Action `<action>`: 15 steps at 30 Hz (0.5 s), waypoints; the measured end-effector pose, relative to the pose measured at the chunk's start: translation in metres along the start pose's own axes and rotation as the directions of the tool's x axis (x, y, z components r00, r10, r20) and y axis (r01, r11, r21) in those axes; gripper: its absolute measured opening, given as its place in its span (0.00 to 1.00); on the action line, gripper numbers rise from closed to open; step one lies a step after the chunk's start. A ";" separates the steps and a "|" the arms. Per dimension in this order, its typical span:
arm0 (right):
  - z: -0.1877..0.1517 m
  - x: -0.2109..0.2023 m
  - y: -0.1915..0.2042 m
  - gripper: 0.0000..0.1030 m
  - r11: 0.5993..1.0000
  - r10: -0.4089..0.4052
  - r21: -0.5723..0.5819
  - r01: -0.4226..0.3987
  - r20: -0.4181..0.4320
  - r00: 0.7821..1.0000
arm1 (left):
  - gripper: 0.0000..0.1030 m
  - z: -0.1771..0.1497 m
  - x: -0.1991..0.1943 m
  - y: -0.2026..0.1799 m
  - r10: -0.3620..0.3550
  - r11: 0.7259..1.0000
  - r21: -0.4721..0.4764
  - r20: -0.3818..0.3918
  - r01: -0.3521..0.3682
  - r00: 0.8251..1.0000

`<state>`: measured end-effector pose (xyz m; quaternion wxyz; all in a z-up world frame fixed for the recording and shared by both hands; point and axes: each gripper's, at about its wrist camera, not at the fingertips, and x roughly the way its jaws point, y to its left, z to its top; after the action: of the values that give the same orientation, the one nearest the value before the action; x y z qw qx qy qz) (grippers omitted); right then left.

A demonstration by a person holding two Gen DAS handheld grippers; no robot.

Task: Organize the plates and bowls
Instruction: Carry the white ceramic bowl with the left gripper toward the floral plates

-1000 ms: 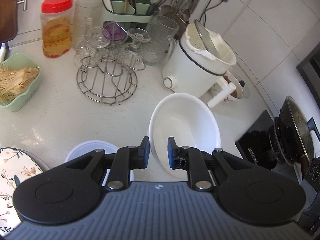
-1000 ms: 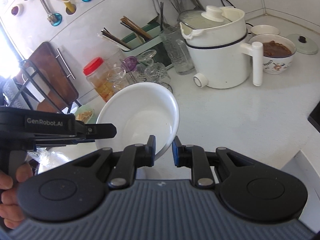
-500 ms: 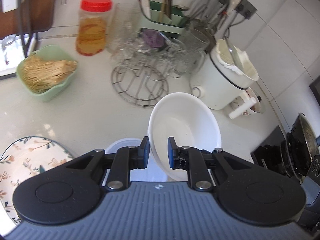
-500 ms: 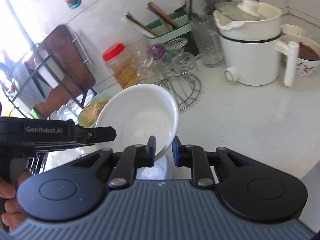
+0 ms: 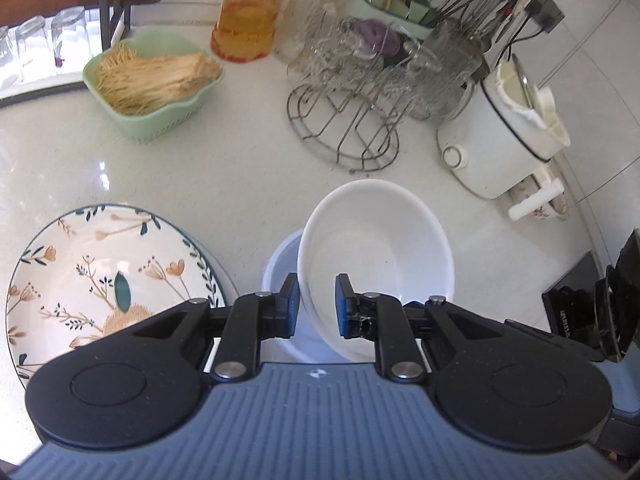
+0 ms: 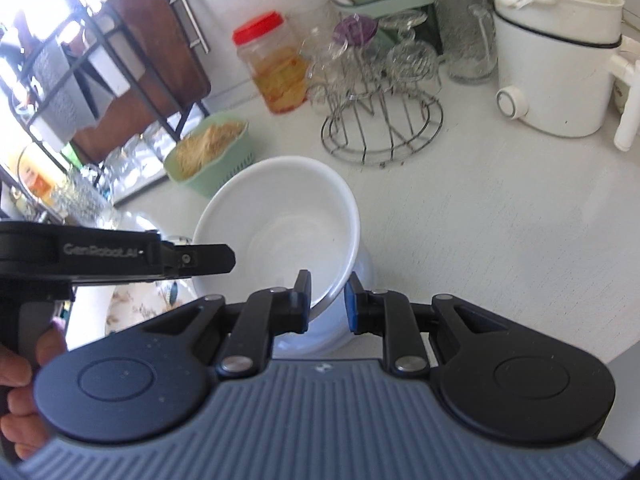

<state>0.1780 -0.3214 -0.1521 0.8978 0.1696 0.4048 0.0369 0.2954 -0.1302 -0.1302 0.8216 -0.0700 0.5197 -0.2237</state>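
A large white bowl (image 5: 380, 252) hangs tilted over the counter, held by its rim from two sides. My left gripper (image 5: 316, 300) is shut on the near rim; in the right wrist view the left gripper (image 6: 200, 258) reaches in from the left. My right gripper (image 6: 328, 298) is shut on the opposite rim of the white bowl (image 6: 288, 220). Directly under it a second white bowl (image 5: 280, 272) stands on the counter, mostly hidden (image 6: 360, 320). A flowered plate (image 5: 100, 280) lies to its left.
A green basket of noodles (image 5: 156, 80), a red-lidded jar (image 5: 248, 12), a wire rack of glasses (image 5: 348, 120) and a white electric pot (image 5: 500, 136) line the back. A black cooker (image 5: 580, 304) sits at the right. A person's hand (image 6: 20, 380) grips the left handle.
Both grippers have carried the bowl leftward and lower across the counter. It now hangs over the second white bowl, and the flowered plate has come fully into view.
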 end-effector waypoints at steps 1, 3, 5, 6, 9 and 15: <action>-0.002 0.001 0.002 0.21 1.000 -0.004 -0.014 0.004 -0.001 1.000 | 0.19 -0.001 0.002 0.001 0.005 1.000 0.000 -0.007 -0.005 1.000; -0.004 0.003 0.001 0.21 1.000 0.002 -0.017 -0.002 -0.012 1.000 | 0.19 -0.003 0.006 0.002 0.020 1.000 0.006 -0.016 -0.020 1.000; -0.004 0.005 0.001 0.21 1.000 -0.002 -0.017 0.002 -0.021 1.000 | 0.19 -0.005 0.009 0.004 0.021 1.000 0.001 -0.026 -0.021 0.999; -0.004 0.006 0.001 0.21 1.000 -0.004 -0.020 0.003 -0.023 1.000 | 0.19 -0.006 0.010 0.004 0.021 1.000 0.002 -0.030 -0.021 0.999; -0.004 0.006 0.001 0.21 1.000 -0.006 -0.023 0.005 -0.025 1.000 | 0.19 -0.008 0.012 0.003 0.028 1.000 0.014 -0.036 -0.027 0.999; -0.003 0.009 -0.002 0.30 0.999 -0.010 -0.034 0.009 -0.029 1.000 | 0.20 -0.010 0.011 0.006 0.038 0.999 0.014 -0.032 -0.037 0.999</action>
<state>0.1818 -0.3212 -0.1607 0.8947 0.1520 0.4178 0.0421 0.2921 -0.1288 -0.1459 0.8176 -0.0511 0.5326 -0.2128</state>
